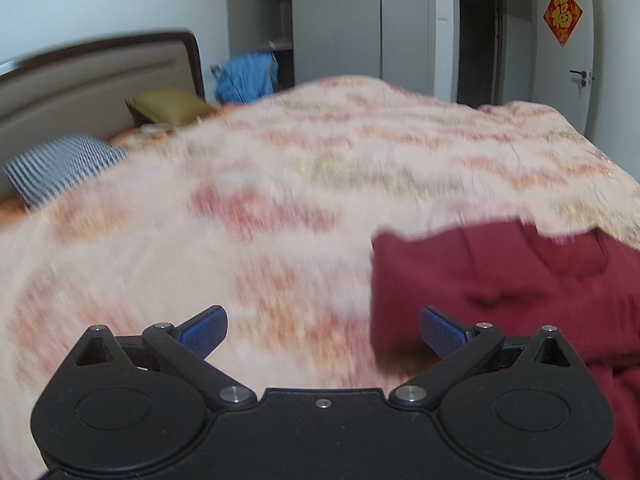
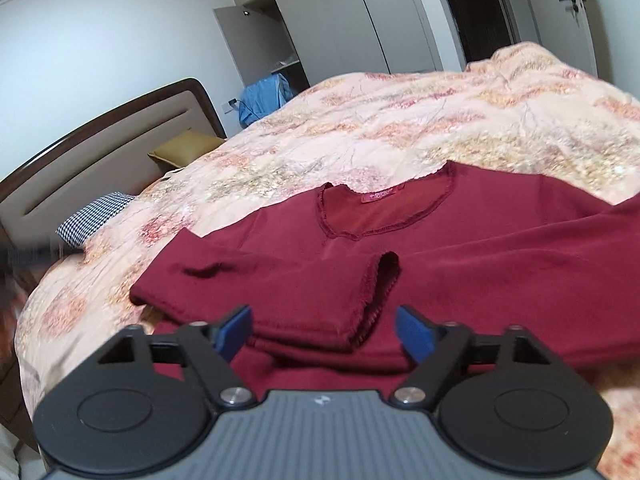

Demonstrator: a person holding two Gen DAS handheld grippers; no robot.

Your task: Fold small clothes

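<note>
A dark red long-sleeved top point(image 2: 460, 248) lies flat on the bed, neckline away from me, with its left sleeve point(image 2: 280, 292) folded across the chest, cuff near the middle. My right gripper point(image 2: 324, 332) is open and empty, hovering just above that folded sleeve near its cuff. In the left wrist view the top point(image 1: 500, 280) fills the lower right. My left gripper point(image 1: 323, 330) is open and empty over the blanket, its right fingertip at the garment's left edge. This view is blurred.
The top lies on a pink floral blanket point(image 2: 400, 132) covering the bed. A checked pillow point(image 2: 92, 220) and an olive cushion point(image 2: 184, 148) lie by the headboard point(image 2: 100, 152). Blue clothing point(image 2: 262, 98) hangs by the grey wardrobes point(image 2: 340, 20); a door point(image 1: 568, 52) is at the right.
</note>
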